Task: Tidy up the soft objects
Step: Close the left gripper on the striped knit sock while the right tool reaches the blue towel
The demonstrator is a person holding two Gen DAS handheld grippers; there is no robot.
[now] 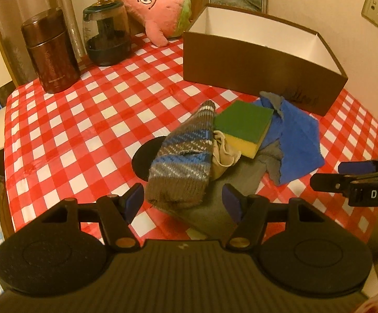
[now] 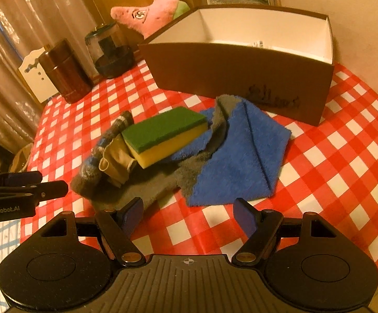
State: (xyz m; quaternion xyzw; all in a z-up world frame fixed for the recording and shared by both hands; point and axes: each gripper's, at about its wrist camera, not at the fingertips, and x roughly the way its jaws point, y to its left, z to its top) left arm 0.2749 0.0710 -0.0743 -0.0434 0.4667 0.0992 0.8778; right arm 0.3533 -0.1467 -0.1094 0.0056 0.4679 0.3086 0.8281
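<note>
— Left claw (image 1: pixel 183 203) spread wide, gripping nothing, poised just short of the striped knit sock (image 1: pixel 183 154), with the sock's open cuff nearest, right between the pads.

— And the right claw (image 2: pixel 189 216)?

— Also wide apart and empty, hovering above bare checked bench (image 2: pixel 345 156), with the blue cloth (image 2: pixel 241 161) just ahead and a little right.

— Rest of the heap?

— Green-and-yellow sponge (image 2: pixel 162 135) ahead and slightly left of the right claw, perched atop a beige glove (image 2: pixel 116 161) and a grey cloth (image 2: pixel 147 190). Brown box (image 2: pixel 241 73) farther ahead, well beyond the heap, apparently empty. Pink plush (image 1: pixel 155 10) farthest off, ahead and left of the left claw.

— Handling?

— Probably all light and limp. Sock likely to sag and stretch; best pinched across the thick cuff. Sponge springy, liable to slide off if the sock drags beneath; best squeezed across its short sides. Blue cloth floppy; best taken at a fold or raised edge, not flat.

— Risk?

— Possibly snagging the grey cloth under the sock.
</note>
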